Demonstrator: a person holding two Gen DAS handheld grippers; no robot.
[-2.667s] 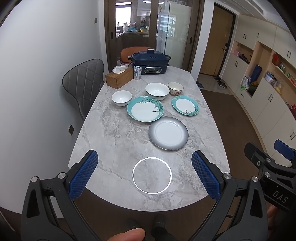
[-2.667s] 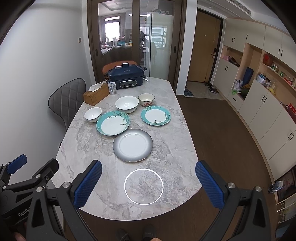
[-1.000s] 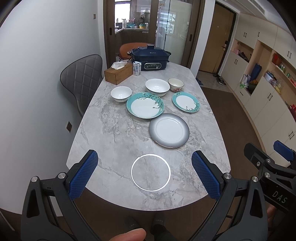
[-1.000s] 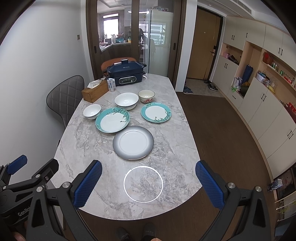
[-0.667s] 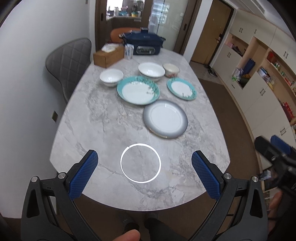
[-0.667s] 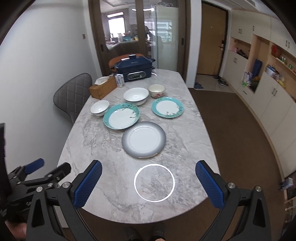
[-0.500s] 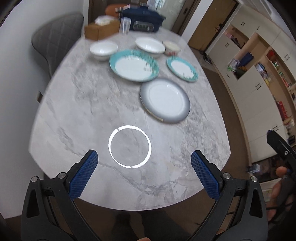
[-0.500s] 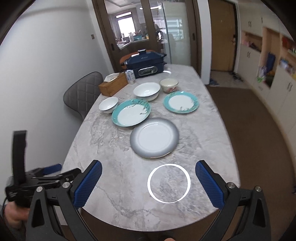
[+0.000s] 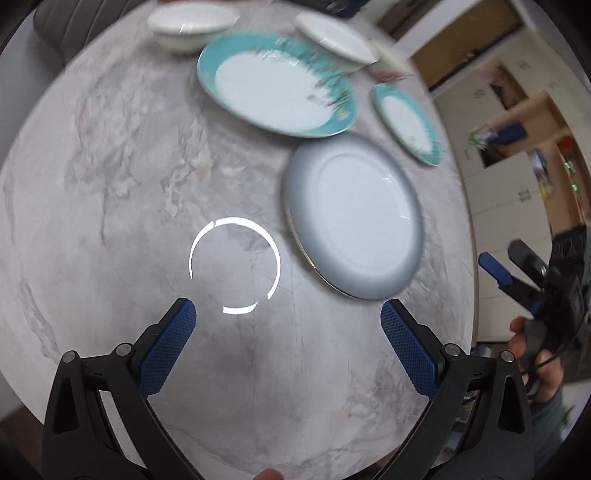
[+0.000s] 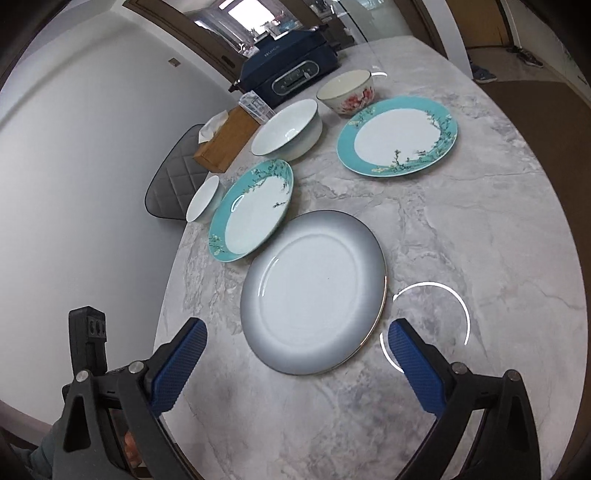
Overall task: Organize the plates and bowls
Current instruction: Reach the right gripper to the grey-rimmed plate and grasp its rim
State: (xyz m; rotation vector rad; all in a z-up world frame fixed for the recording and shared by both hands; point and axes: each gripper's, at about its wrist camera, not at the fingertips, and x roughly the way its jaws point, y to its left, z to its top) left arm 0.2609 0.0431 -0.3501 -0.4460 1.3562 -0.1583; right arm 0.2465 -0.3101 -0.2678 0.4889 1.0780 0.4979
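A grey-rimmed white plate [image 9: 354, 218] [image 10: 314, 295] lies nearest on the marble table [image 9: 110, 184] [image 10: 480, 229]. Behind it sit a large teal-rimmed plate [image 9: 275, 83] [image 10: 253, 210], a smaller teal-rimmed plate [image 9: 408, 122] [image 10: 399, 136], a small white bowl [image 9: 194, 26] [image 10: 203, 199], a wide white bowl [image 9: 336, 42] [image 10: 288, 131] and a flowered bowl [image 10: 347, 92]. My left gripper [image 9: 288, 332] hangs open over the near table, just short of the grey plate. My right gripper [image 10: 295, 343] is open with the grey plate's near edge between its fingers.
A blue electric cooker [image 10: 288, 66], a wooden tissue box [image 10: 225, 142] and a small carton stand at the far end. A grey chair [image 10: 173, 181] stands by the wall on the left. A white ring of light [image 9: 234, 264] [image 10: 428, 325] shows on the tabletop.
Both grippers have dropped and moved forward over the table toward the grey plate, and the left view is blurred by motion. The dishes have not moved.
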